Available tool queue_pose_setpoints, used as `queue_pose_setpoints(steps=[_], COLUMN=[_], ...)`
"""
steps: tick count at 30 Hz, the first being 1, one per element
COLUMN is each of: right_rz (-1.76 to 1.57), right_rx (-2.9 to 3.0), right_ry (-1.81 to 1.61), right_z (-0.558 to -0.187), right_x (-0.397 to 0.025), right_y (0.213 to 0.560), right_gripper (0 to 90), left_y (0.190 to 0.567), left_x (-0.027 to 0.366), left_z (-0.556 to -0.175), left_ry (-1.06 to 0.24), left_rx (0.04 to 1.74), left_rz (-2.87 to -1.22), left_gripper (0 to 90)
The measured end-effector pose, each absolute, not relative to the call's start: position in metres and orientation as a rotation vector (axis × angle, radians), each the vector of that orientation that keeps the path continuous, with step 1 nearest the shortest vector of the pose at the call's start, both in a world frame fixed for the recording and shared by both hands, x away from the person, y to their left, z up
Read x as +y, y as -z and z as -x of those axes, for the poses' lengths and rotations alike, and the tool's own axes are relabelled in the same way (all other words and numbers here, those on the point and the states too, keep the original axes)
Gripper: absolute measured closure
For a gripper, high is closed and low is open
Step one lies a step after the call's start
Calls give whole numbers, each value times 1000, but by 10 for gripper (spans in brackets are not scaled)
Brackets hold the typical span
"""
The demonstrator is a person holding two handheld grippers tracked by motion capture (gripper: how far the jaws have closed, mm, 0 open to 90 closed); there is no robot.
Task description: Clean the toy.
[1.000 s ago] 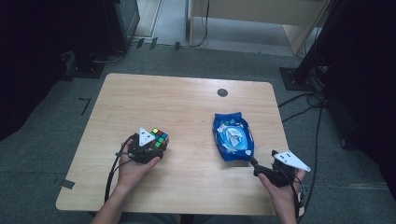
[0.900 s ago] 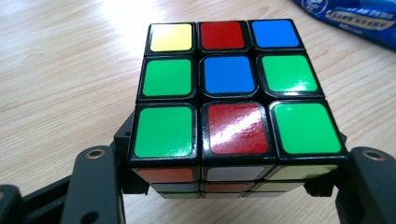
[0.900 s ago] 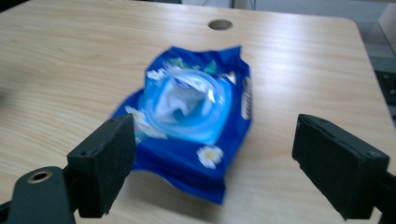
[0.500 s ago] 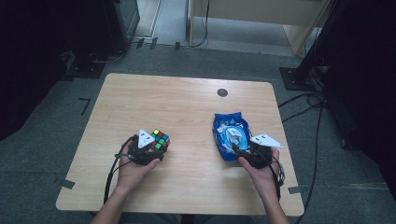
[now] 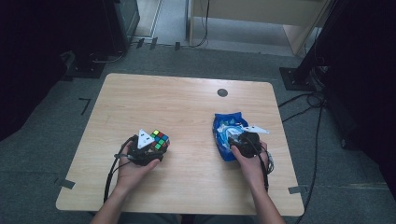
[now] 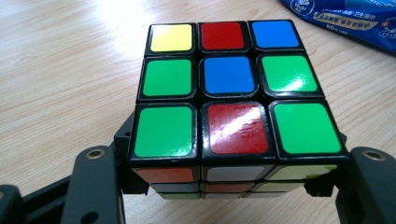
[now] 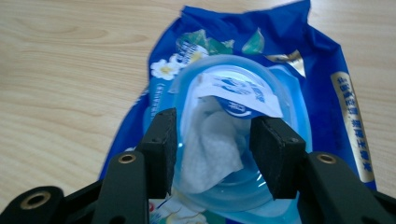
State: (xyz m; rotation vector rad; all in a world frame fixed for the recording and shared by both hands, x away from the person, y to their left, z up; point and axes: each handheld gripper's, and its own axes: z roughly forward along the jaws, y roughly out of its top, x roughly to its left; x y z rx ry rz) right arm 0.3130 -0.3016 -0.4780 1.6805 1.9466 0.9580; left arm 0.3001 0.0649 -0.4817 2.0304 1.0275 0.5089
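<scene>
The right gripper (image 5: 236,142) is moving in fast: a second ago it was hanging off the lower right corner of the table (image 5: 187,100), well clear of everything, and now it is sitting right over the blue wipes pack (image 5: 225,125) at the centre right of the high view. In the right gripper view its jaws are standing moderately apart, one either side of the white wipe (image 7: 210,144) that is sticking up out of the pack's round opening, with the peeled label flap (image 7: 238,95) lying just beyond; nothing is pinched yet. That is telling me the reach is done and the grab is next, probably a pinch on that loose wipe to draw it out. Over on the left of the high view nothing is shifting at all: the left gripper (image 5: 152,148) is keeping its jaws clamped on the puzzle cube (image 6: 229,93), which is filling the middle of the left gripper view, green and red squares facing up, and it is staying low at the near left of the tabletop.
</scene>
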Motion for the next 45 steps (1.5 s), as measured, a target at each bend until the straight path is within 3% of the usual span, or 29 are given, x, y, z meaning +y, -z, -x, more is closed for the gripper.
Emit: queue_pose_setpoints(steps=[4,9,10,13,18,27,40,45], right_rz=[-1720,-1762,-1773,-1774,-1757,-1631,-1355,-1463], right_rx=[1940,1928,1933,1932,1911,1875,1697,1665], right_ry=[-955,-1022,-1048,-1070,-1141,-1185,-1237,-1151], right_z=[-316,-317,-318,-317,-314,-307,-274,-265], right_x=[-302,-304,-306,-307,-313,-313,-318,-332], right_y=[483,484,484,484,482,471,420,430], right_gripper=[554,652,708,752,900,900,900,866], left_y=[482,483,483,482,483,484,483,483], left_x=[64,63,63,63,64,63,63,63], left_z=[-300,-299,-299,-299,-299,-300,-299,-299], left_ry=[-505,-503,-505,-507,-507,-508,-515,-515], left_rx=[1025,1018,1015,1015,1019,1019,1016,1020], left_rz=[-2035,-2041,-2043,-2042,-2039,-2043,-2041,-2040], left_gripper=[339,339,339,339,339,339,339,339])
